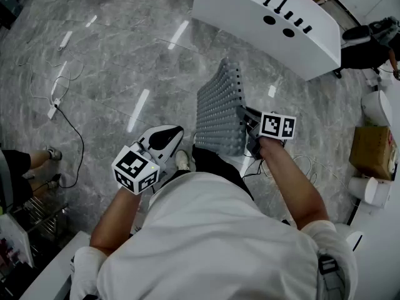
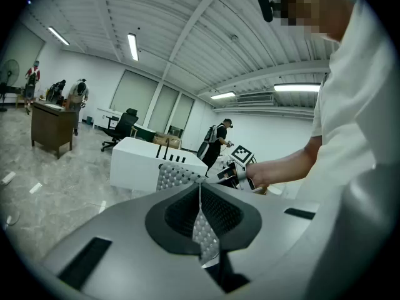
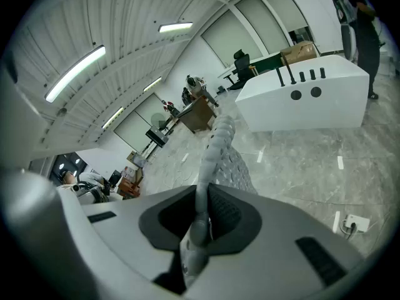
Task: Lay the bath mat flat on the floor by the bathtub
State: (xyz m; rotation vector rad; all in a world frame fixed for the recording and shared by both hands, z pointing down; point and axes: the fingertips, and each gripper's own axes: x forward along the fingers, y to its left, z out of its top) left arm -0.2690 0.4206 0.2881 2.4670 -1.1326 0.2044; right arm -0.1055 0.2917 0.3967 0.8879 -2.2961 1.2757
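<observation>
Left gripper (image 2: 201, 225) is clamped tight on a thin corner of the grey bubble-textured bath mat (image 1: 222, 108), and right gripper (image 3: 197, 220) is pinched shut on its opposite edge. The mat is held up between them above the grey marble floor (image 1: 125, 61), the white bathtub (image 1: 262, 20) standing beyond

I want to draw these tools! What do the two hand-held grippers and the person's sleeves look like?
The left hand-held gripper and right hand-held gripper have smooth light-grey shells, dark ribbed pads and white cubes with black square markers. The short sleeves are white.
</observation>
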